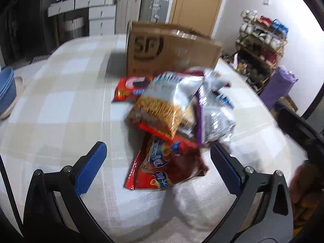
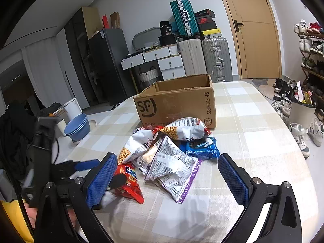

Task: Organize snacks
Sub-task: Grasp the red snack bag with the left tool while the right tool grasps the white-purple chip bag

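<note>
Both your grippers are wide open and holding nothing. The left gripper (image 1: 158, 166) hovers over the near end of the pile, with the red bag (image 1: 168, 166) lying between its fingers but not pinched. The right gripper (image 2: 168, 179) is low over the table (image 2: 253, 121), its fingers straddling the white-and-purple bag (image 2: 172, 168).

Looks to me like you're right at the start: nothing sorted, just lining up a first pick. The snacks sit in one heap mid-table, overlapping each other. The red bag is nearest you and the purple-edged one lies beside it. Behind those are a noodle-print bag (image 2: 182, 129) and a blue cookie pack (image 2: 202, 147), and in the left view another red pack (image 1: 129, 89) lies at the far side of the heap.

Just past the heap is the box (image 2: 176, 103), open at the top, flaps up. From the right view I can see some inner wall but not the bottom, so I can't tell if anything's in it.

Next move, I'd guess: drop onto whichever bag lies on top and free, close on a crinkly edge, and lift it clear of the box rim. Those bags are slippery and stacked, so one may drag another along.

Off to the far left, blue bowls (image 2: 78, 125) sit stacked at the table edge.
</note>
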{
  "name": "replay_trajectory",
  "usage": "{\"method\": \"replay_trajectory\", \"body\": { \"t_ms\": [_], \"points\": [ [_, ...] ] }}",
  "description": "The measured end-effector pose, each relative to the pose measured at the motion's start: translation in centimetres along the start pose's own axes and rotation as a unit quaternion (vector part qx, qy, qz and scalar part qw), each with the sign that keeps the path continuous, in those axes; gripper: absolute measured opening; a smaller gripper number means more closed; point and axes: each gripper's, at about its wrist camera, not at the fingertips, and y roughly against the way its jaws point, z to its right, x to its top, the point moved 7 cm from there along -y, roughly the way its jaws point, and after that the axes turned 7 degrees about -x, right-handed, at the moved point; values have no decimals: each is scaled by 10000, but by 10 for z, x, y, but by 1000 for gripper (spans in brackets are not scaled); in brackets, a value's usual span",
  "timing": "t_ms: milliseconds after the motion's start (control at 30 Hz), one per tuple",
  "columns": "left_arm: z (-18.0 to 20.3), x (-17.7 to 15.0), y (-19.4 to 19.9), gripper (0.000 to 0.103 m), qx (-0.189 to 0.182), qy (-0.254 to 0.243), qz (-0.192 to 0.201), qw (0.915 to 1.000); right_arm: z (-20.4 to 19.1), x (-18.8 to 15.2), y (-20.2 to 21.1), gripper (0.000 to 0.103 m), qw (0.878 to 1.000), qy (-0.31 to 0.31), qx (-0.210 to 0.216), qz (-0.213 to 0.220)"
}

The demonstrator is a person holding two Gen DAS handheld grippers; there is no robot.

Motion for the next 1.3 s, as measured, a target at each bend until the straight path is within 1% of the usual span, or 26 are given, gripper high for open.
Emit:
{"method": "replay_trajectory", "body": {
  "t_ms": [100, 133, 167, 200, 233, 267, 300, 333, 367, 400, 467, 500, 567, 733, 867, 1033, 1167, 1233, 1267, 1300],
  "points": [
    [-8, -6, -17, 102, -37, 190, -113, 9997, 1, -3, 0, 101, 10000, -8, 1, -70],
    [-10, -7, -20, 102, -122, 262, -124, 9995, 2, -5, -2, 101, 9999, -15, -8, -108],
    [-10, -12, -18, 100, -210, 322, -147, 9992, 2, -7, -4, 101, 9999, -33, -8, -142],
    [-13, -13, -22, 96, -212, 393, -235, 9987, 3, -8, -5, 101, 9998, -56, 0, -174],
    [-13, -13, -23, 94, -199, 388, -256, 9987, 3, -9, -7, 101, 9997, -93, 12, -220],
    [-12, -12, -24, 84, -222, 342, -241, 9989, 3, -10, -8, 101, 9996, -117, 29, -241],
    [-10, -11, -24, 69, -320, 318, -223, 9987, 4, -11, -9, 101, 9995, -142, 39, -265],
    [-8, -10, -25, 66, -413, 294, -228, 9985, 3, -12, -9, 101, 9995, -155, 39, -284],
    [-6, -10, -26, 65, -371, 227, -221, 9988, 3, -13, -10, 101, 9994, -157, 42, -307],
    [-3, -9, -27, 59, -347, 127, -219, 9991, 3, -13, -11, 101, 9993, -159, 47, -321],
    [3, -9, -26, 48, -452, 36, -234, 9987, 1, -15, -11, 101, 9993, -150, 48, -345],
    [5, -8, -27, 46, -425, -23, -239, 9988, 0, -15, -11, 101, 9993, -146, 52, -348],
    [7, -7, -26, 45, -412, -105, -241, 9988, -1, -14, -10, 101, 9993, -139, 46, -353],
    [5, -10, -19, 43, -553, -30, -300, 9980, 0, -14, -9, 101, 9988, -259, 65, -406],
    [-3, -16, -6, 42, -651, 133, -262, 9974, 3, -15, -15, 101, 9973, -453, 99, -561],
    [-6, -17, 5, 42, -702, 141, -178, 9973, 5, -14, -23, 101, 9958, -538, 61, -733],
    [-8, -17, 12, 42, -719, 122, -115, 9973, 9, -14, -38, 101, 9934, -677, 46, -925],
    [-9, -17, 13, 42, -740, 108, -98, 9972, 8, -13, -48, 93, 9921, -692, 116, -1042],
    [-9, -17, 15, 42, -772, 122, -94, 9969, 8, -13, -53, 85, 9918, -664, 113, -1083],
    [-9, -18, 14, 42, -791, 124, -93, 9967, 7, -13, -58, 82, 9914, -649, 117, -1132]
  ]
}}
